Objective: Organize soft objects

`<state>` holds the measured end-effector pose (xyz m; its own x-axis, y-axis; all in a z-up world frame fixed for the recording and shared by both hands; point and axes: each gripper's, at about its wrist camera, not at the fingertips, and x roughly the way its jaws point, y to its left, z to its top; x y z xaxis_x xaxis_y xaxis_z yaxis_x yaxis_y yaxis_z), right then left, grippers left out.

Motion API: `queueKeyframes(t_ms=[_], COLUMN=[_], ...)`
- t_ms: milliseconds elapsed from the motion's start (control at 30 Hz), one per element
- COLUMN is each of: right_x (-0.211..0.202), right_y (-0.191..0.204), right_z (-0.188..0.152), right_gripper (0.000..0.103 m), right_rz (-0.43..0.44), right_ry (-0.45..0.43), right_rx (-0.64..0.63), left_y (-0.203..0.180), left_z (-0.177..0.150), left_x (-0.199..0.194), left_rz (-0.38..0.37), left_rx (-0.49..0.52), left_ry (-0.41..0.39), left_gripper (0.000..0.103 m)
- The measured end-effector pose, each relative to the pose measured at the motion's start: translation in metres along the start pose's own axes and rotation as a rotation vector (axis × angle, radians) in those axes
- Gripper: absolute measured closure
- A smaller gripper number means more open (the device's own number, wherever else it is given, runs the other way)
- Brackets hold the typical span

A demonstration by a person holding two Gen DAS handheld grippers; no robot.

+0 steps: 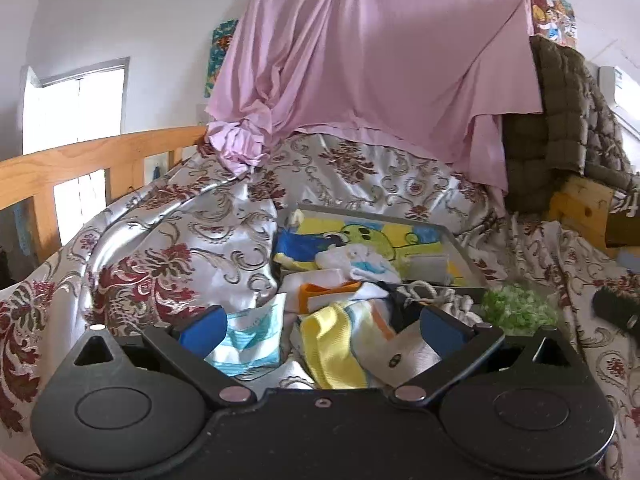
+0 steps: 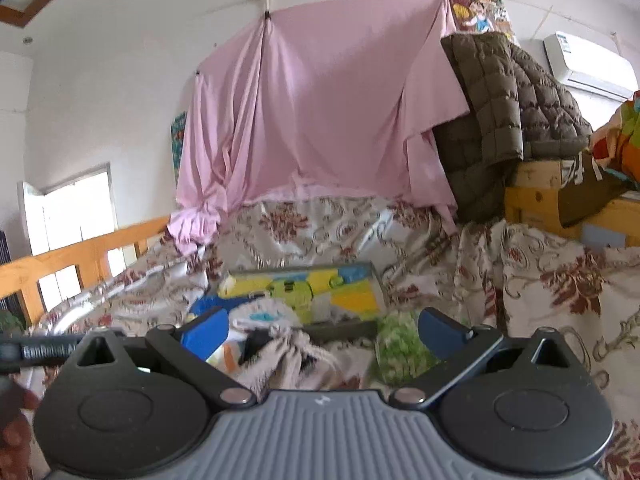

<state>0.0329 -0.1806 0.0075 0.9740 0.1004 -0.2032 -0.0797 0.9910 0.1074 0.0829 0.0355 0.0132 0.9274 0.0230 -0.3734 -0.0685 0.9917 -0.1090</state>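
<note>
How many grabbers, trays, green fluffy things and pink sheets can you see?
Grabbers: 2, left and right, both open
Tray: 1
Green fluffy thing: 1
Pink sheet: 1
Total: 5

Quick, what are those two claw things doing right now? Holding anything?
Left gripper: open, holding nothing, over the pile of small cloths.
Right gripper: open, holding nothing, over the beige knit piece.
</note>
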Motion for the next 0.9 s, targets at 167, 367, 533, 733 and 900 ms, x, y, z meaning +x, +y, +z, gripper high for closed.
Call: queueKeyframes(t_ms=[167,367,533,733,900], right_x=[-0.001,0.019,0.025,0.033,0.039], right_y=[0.003,0.002,0.002,0.004,0.003], right_z=[-0.009,-0.030,-0.038,-0.042,-0.044], right_gripper=[0.000,0.000,0.000,0.000,0.000], right_rz=[-0.033,-0.148,-0.140,-0.121,-0.130], right_ry=[0.076,0.269,0.326,0.377,0.419], right_rx=[-0.004,-0.041,-0.039,-0.054,-0.050], left_y=[-0.005,-0.014,-0.018,-0.020,-0.021], left_z=[-0.008,-0.018,-0.024,-0.027,-0.030], left_x=[-0.005,0.000,0.005,0.012,0.020], left_rz=[-0.020,-0.045,-0.046,-0.037,-0.024], left_rx=[0.018,0.075,0.104,0.122,0.123], left_ry=[0.034,0.087,0.119,0.161,0.214], left_gripper=[0.001,0.001,0.001,0.001,0.001])
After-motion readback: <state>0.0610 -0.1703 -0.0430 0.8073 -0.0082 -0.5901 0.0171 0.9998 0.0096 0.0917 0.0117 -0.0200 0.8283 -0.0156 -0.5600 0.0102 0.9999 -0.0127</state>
